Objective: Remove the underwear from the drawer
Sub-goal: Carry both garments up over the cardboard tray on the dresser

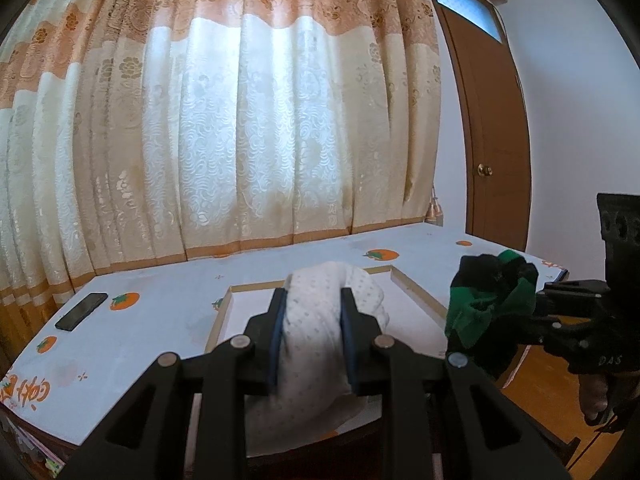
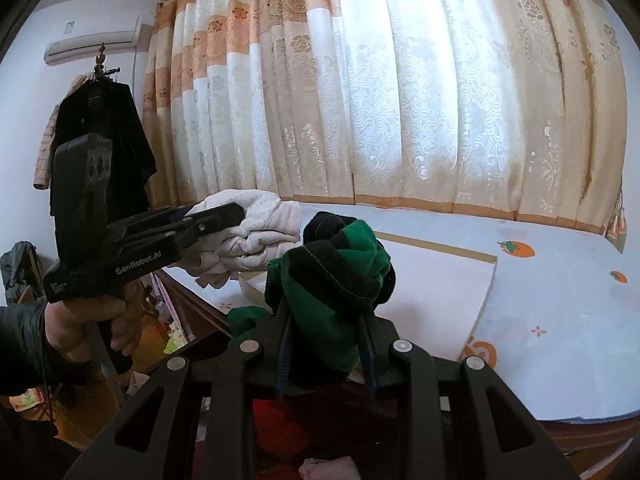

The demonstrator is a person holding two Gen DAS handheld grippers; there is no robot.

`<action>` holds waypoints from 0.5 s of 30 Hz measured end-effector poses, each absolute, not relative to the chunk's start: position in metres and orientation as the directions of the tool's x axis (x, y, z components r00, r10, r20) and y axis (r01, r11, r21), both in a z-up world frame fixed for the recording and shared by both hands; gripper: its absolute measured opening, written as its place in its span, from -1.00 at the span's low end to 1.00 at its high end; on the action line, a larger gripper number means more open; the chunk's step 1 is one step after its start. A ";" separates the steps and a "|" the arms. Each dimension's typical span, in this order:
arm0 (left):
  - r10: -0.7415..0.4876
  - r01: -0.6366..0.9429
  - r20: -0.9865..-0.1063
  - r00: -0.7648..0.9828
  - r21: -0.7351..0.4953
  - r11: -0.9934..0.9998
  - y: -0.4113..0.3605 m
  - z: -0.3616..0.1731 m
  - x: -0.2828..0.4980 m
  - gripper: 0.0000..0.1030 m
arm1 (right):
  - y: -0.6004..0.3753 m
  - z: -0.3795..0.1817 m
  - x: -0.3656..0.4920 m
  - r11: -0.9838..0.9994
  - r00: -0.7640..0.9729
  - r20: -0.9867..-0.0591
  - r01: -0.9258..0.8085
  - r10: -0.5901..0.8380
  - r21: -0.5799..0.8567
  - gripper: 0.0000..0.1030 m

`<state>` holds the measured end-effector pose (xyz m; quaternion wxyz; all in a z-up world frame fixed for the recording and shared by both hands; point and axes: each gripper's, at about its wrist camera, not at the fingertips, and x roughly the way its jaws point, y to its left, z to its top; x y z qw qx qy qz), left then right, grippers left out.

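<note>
Left wrist view: your left gripper [image 1: 311, 312] is pinching the white dotted underwear [image 1: 320, 320] between its pads, the bundle bulging ahead of the fingertips and sagging below them. To its right, your right gripper [image 2: 326, 344] is clamping the green-and-black underwear [image 2: 332, 276], loose folds spilling over the jaws. Both pieces are hanging in the air above the fruit-print tabletop [image 1: 168, 320]. The risk, as I judge it: each grip is catching only part of a wad, so a quick swing could be shaking a trailing fold free.
</note>
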<state>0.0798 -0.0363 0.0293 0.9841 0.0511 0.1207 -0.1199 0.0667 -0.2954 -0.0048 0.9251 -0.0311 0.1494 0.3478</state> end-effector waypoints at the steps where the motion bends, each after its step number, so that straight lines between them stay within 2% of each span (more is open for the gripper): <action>1: -0.225 0.249 -0.250 0.942 0.073 0.966 -0.037 0.030 0.081 -0.55 | -0.296 -0.004 0.067 0.757 0.715 -0.297 -0.652 0.633 0.045 -0.40; 15: -0.236 0.263 -0.298 0.925 0.053 0.963 -0.042 0.035 0.116 -0.55 | -0.299 0.013 0.087 0.771 0.732 -0.304 -0.637 0.610 0.014 -0.40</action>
